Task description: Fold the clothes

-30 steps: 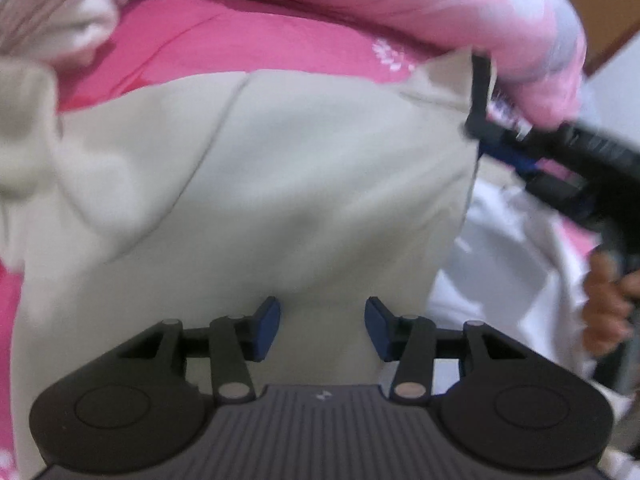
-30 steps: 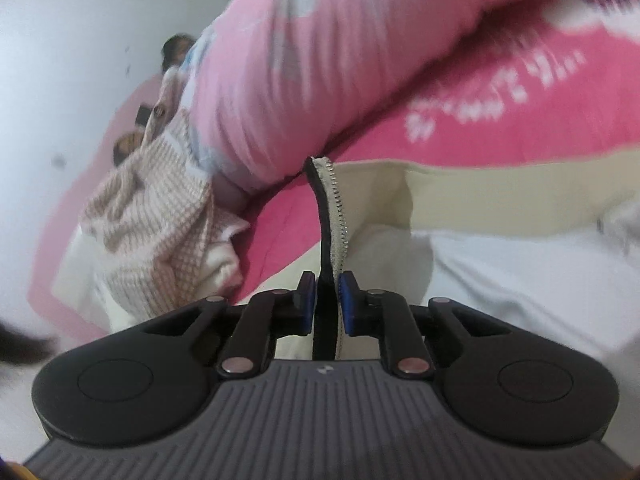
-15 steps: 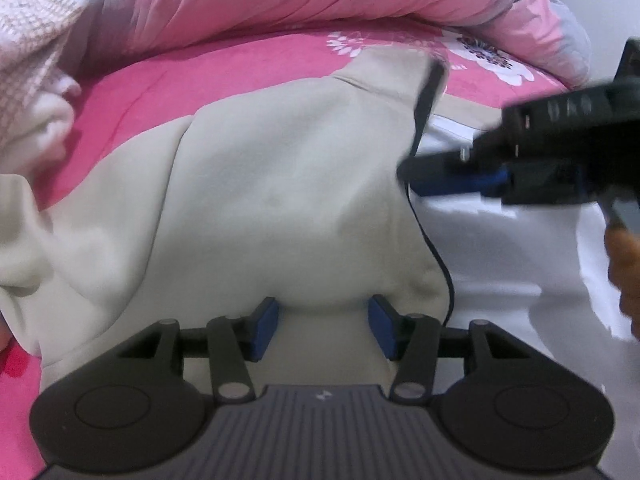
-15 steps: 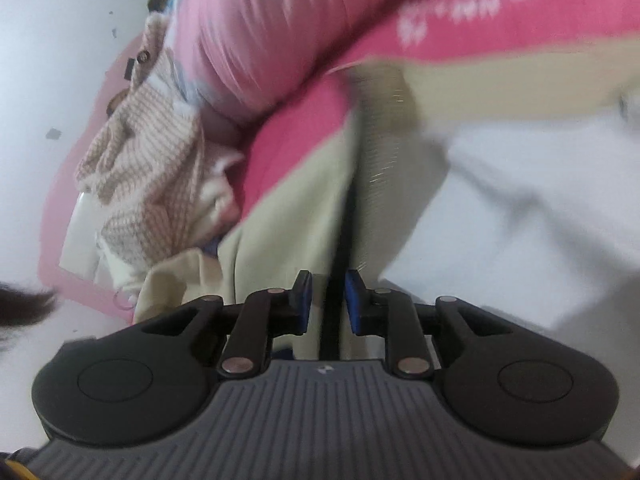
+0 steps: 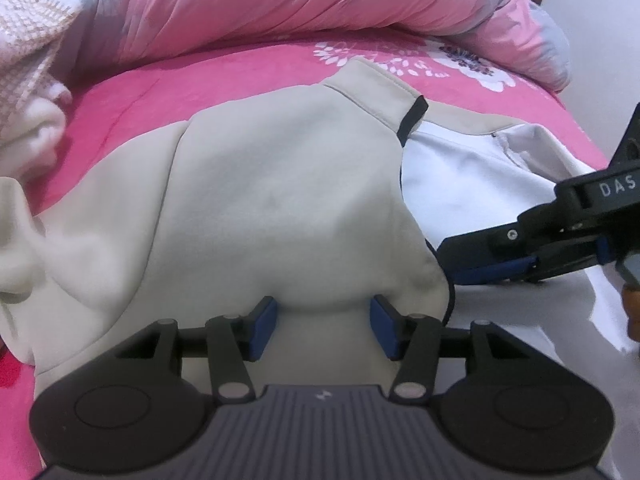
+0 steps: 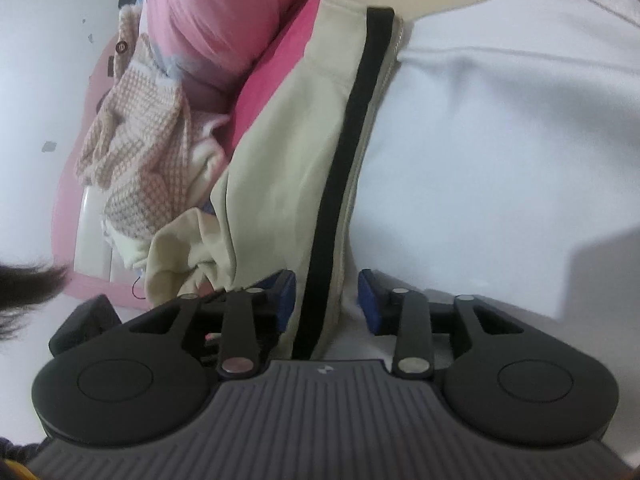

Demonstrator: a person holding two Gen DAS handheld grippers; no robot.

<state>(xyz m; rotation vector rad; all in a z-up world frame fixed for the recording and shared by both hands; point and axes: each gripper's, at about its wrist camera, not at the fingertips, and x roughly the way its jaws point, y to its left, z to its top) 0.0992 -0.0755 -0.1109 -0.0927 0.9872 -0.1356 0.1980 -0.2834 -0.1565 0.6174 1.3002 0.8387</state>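
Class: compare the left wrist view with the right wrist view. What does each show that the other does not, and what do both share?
Left wrist only: the right hand-held gripper from the side, and the white flower print on the pink sheet.
Right wrist only: a button on the checked garment, and dark hair at the edge.
Both: the beige jacket, its black zipper strip, the pink quilt.

From my left camera, the black right gripper (image 5: pixel 496 270) runs off the right edge, so I can't see whether its blue pads are parted. The hand (image 5: pixel 632 312) holding it is a sliver. The beige zip-up jacket's (image 5: pixel 280 208) near hem hides behind my left gripper (image 5: pixel 322 328). The checked knit garment (image 6: pixel 136 152) is blurred.
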